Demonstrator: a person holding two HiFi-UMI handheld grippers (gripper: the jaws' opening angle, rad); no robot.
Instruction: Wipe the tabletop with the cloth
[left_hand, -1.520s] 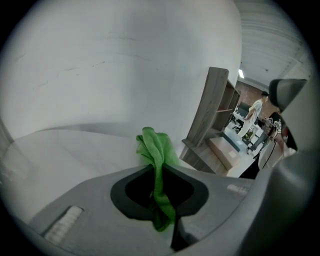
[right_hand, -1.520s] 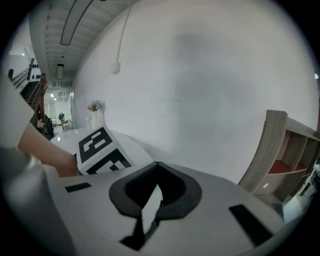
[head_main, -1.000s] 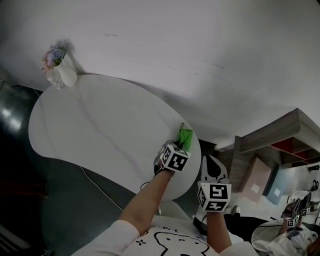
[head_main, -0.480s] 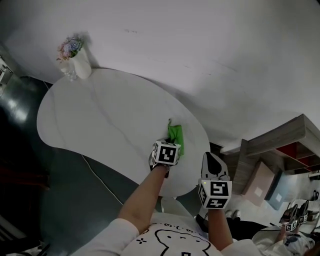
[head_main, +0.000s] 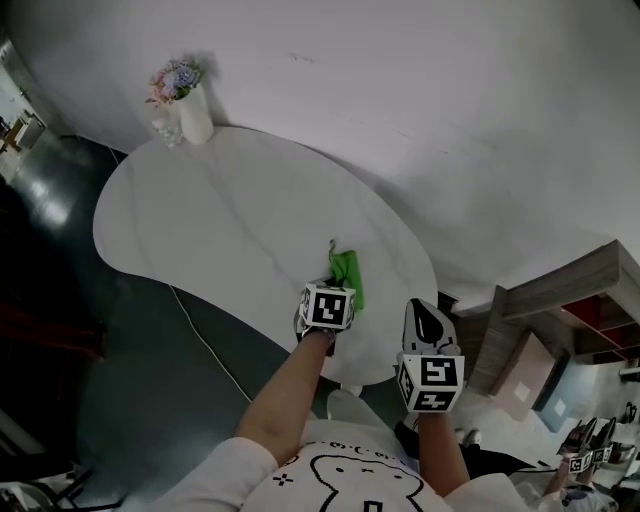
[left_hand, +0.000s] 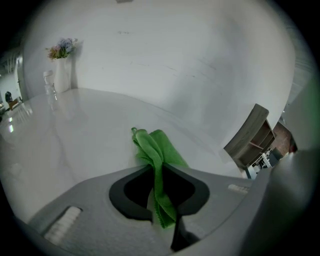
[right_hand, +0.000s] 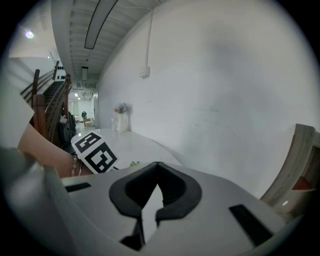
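White tabletop, left gripper pinching green cloth.

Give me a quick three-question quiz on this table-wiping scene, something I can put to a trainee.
1. True or false: the right claw grips the green cloth.
2. Where does the vase of flowers stand? A: at the table edge nearest the person. B: at the far end of the table, by the wall. C: on the floor.
3. Fill the gap: the cloth is pinched in the ___ claw and lies on the tabletop.

Key
1. False: the right claw is shut with nothing in it.
2. B.
3. Left: the left claw is shut on the cloth.
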